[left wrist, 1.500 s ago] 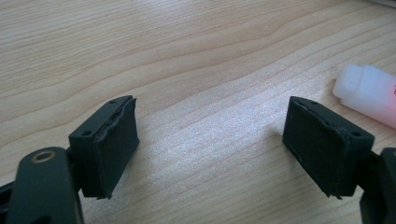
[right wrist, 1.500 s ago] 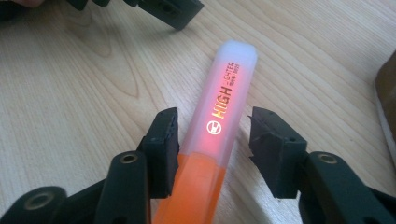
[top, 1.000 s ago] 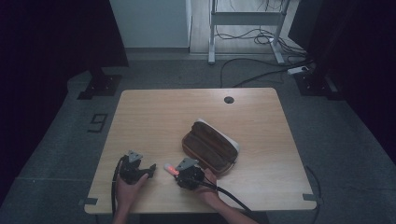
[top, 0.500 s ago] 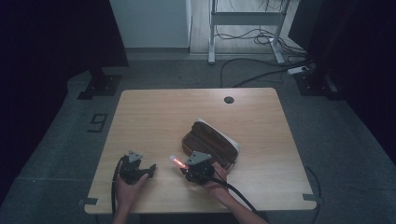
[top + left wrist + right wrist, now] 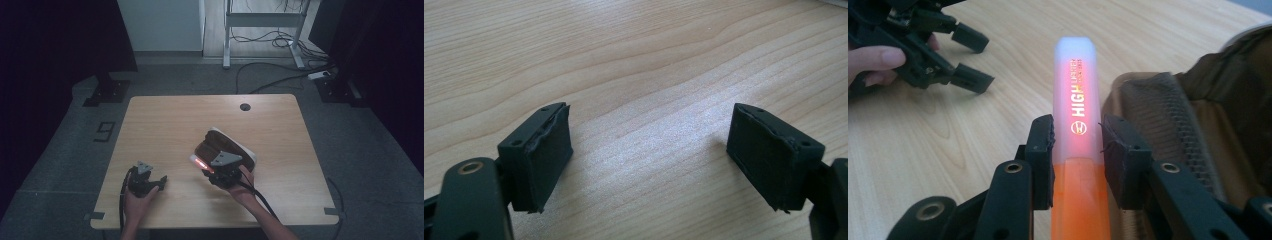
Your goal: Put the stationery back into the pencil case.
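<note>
My right gripper (image 5: 1077, 145) is shut on an orange highlighter (image 5: 1076, 115) with a translucent white cap, its pads pressing both sides near the cap's base. In the high view the highlighter (image 5: 200, 164) juts left from the right gripper (image 5: 207, 170), which is raised beside the open brown pencil case (image 5: 220, 145). The case (image 5: 1188, 120) gapes at the right in the right gripper view, its mesh pocket showing. My left gripper (image 5: 161, 182) rests low on the wooden table (image 5: 165, 125) near the front left, open, and its jaws (image 5: 649, 160) hold nothing but bare wood between them.
A dark cable hole (image 5: 245, 106) sits near the table's far edge. The left gripper (image 5: 938, 50) and a fingertip appear at the upper left of the right gripper view. A metal frame (image 5: 260, 30) and floor cables lie beyond the table.
My right gripper has risen and shifted right and farther onto the table with the highlighter, ending beside the pencil case. The left gripper has stayed put.
</note>
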Motion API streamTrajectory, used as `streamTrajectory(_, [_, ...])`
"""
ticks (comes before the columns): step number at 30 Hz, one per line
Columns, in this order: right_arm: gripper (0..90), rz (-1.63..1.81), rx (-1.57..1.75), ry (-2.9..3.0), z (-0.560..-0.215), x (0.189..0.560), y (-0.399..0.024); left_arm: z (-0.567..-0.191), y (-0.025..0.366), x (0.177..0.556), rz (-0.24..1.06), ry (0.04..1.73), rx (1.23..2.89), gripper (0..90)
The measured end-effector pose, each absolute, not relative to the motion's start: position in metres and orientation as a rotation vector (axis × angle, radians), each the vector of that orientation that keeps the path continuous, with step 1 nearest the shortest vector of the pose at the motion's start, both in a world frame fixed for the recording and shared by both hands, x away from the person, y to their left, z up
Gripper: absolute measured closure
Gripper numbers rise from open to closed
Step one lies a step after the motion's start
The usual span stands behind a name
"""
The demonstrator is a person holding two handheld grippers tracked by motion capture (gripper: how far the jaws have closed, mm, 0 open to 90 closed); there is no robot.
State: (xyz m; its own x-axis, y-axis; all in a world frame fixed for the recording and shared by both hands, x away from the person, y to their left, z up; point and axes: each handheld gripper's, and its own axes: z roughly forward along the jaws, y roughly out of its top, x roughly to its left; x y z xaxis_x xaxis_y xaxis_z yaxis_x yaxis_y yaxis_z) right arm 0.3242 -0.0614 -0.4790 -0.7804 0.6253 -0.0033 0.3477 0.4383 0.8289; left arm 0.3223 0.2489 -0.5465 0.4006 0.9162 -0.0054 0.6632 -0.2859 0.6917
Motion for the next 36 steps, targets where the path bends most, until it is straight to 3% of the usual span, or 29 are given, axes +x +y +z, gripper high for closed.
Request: streamTrajectory(36, [65.4, 1.266, 0.926, 2.274, -0.451, 0.352, -0.109, -0.546, 0.249, 0.322, 0.533, 1.342, 2.047, 17.7])
